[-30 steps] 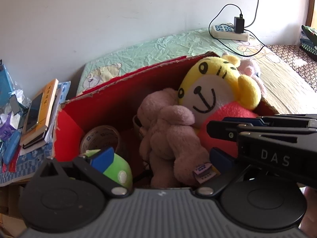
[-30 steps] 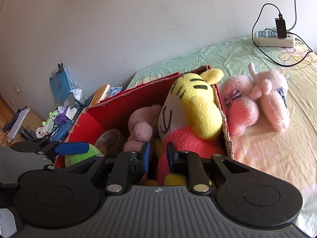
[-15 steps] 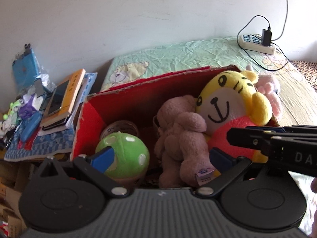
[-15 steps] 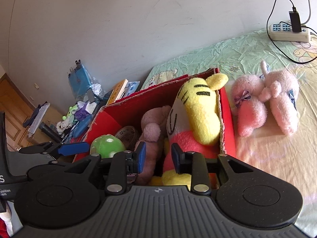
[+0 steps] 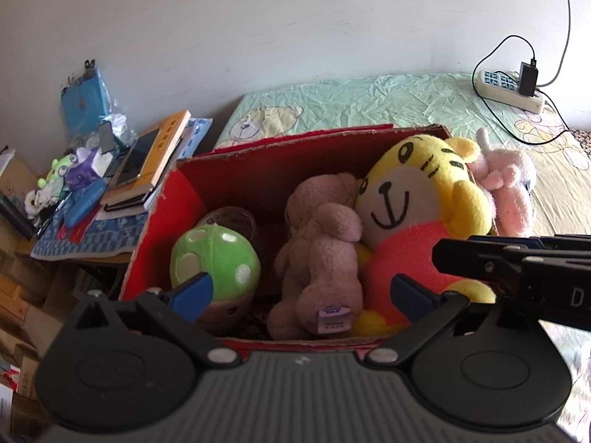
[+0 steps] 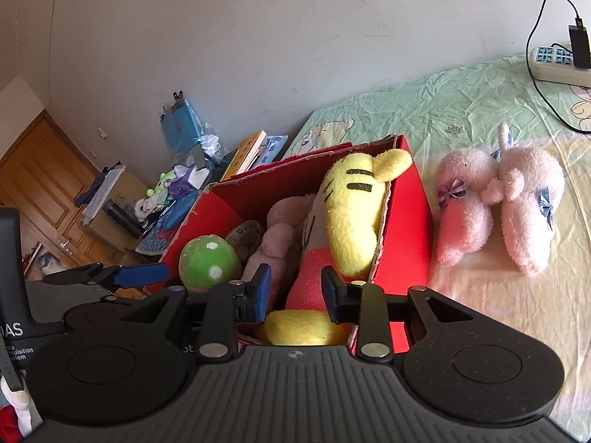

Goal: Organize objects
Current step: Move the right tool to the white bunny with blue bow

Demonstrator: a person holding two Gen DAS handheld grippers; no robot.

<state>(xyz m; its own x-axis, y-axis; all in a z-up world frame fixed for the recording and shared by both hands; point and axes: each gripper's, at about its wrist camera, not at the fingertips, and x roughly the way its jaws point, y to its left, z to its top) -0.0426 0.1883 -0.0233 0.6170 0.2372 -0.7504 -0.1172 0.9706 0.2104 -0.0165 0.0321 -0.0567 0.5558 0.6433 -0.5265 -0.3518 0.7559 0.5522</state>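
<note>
A red cardboard box (image 5: 240, 181) (image 6: 410, 214) stands on the bed. It holds a yellow tiger plush (image 5: 413, 199) (image 6: 351, 221), a mauve plush (image 5: 321, 251) (image 6: 277, 236), a green mushroom plush (image 5: 210, 254) (image 6: 207, 262) and a tape roll (image 5: 232, 217). A pink plush (image 6: 498, 199) (image 5: 509, 181) lies on the sheet just right of the box. My left gripper (image 5: 301, 295) hangs wide open over the box's near edge, holding nothing. My right gripper (image 6: 295, 295) hovers above the tiger's red body. Its jaws are opening, and the pads do not press on anything.
A power strip (image 5: 509, 88) (image 6: 554, 64) with a plugged charger and cables lies at the bed's far right. Left of the box, a cluttered side table (image 5: 110, 243) carries books (image 5: 155, 162), a phone and small toys. A wooden door (image 6: 44, 184) is at far left.
Both grippers have drawn back and up from the box, so more of the room shows. The right jaws, nearly together before, have parted. The green mushroom now shows fully.
</note>
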